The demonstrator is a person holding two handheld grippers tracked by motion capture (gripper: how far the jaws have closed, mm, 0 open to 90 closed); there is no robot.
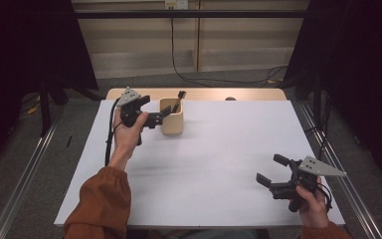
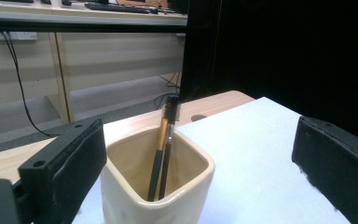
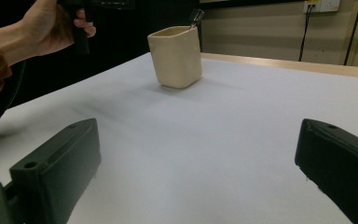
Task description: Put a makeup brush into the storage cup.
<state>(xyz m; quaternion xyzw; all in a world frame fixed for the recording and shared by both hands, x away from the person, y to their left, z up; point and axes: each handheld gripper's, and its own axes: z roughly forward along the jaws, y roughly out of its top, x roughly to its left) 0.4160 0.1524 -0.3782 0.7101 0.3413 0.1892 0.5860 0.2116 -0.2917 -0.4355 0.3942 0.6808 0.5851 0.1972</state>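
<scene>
I hold my left gripper [image 1: 160, 117] up at the far left of the white table [image 1: 219, 159], its jaws spread wide and level with the rim of the cream, square-sided ceramic cup [image 1: 172, 117]. In the left gripper view the cup [image 2: 156, 175] sits between my two black jaws, nearer the left one, and nothing is clamped yet. Inside it stand two slim brushes [image 2: 162, 154], one with a gold-and-black handle and one dark, leaning together against the far corner with their bristled tips poking above the rim. I judge this to be the approach step: I am lined up on the cup but have not closed on anything.

My right gripper [image 1: 272, 174] waits low near the table's right front corner, jaws apart and empty, well away from the cup [image 3: 175, 56].

Next I need to decide my target. If it is the brushes, I must lift and tip the jaws over the rim and close on the thin handles without knocking the cup. If it is the cup, I need only shift so both walls sit squarely between the pads.
</scene>
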